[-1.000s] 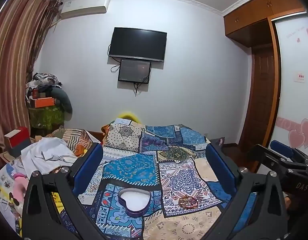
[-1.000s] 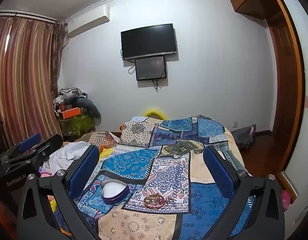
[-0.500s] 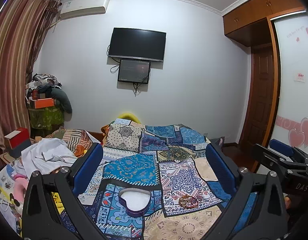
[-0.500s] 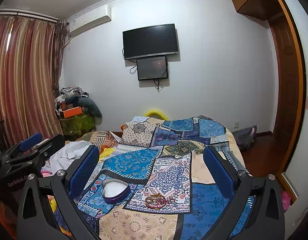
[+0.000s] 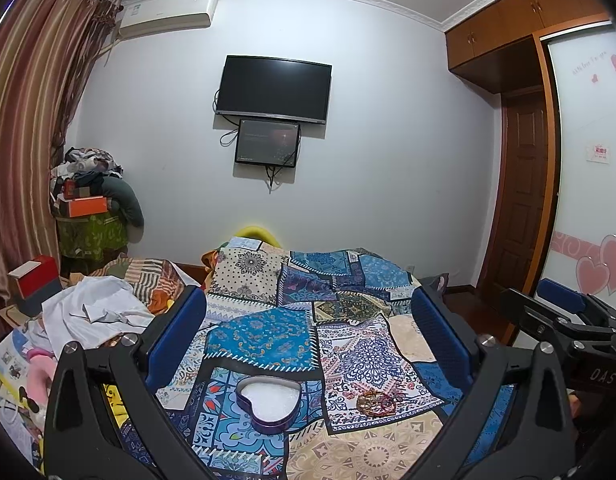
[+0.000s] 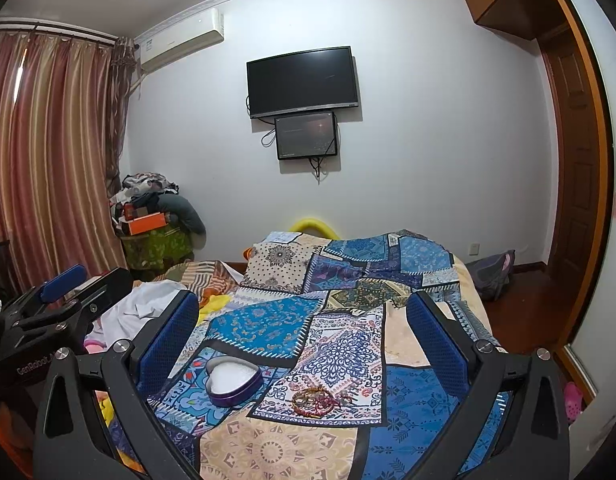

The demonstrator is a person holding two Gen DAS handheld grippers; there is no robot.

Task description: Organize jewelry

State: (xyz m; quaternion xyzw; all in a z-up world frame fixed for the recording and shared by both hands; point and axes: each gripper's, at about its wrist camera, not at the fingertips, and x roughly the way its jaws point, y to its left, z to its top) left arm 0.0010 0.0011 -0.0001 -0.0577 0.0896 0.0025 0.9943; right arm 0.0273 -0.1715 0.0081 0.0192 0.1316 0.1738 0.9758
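A purple heart-shaped tin (image 5: pixel 268 402) (image 6: pixel 233 380) with a white lining lies open on the patchwork bedspread. To its right sits a small heap of jewelry (image 5: pixel 377 402) (image 6: pixel 318 400), tangled gold and reddish bracelets. My left gripper (image 5: pixel 308 338) hangs above the bed, open and empty, the tin seen between its blue pads. My right gripper (image 6: pixel 302 334) is open and empty too, held above the heap. Each gripper shows at the edge of the other's view.
The patchwork bedspread (image 6: pixel 412 392) covers the bed. White clothes (image 5: pixel 92 312) and striped bedding lie at the left. A pile of boxes and clothes (image 6: pixel 152 216) stands in the far corner by the curtain. A wooden door and wardrobe (image 5: pixel 524 184) are at the right.
Both views have drifted only slightly; the tin and the jewelry lie where they were. Both grippers remain open.
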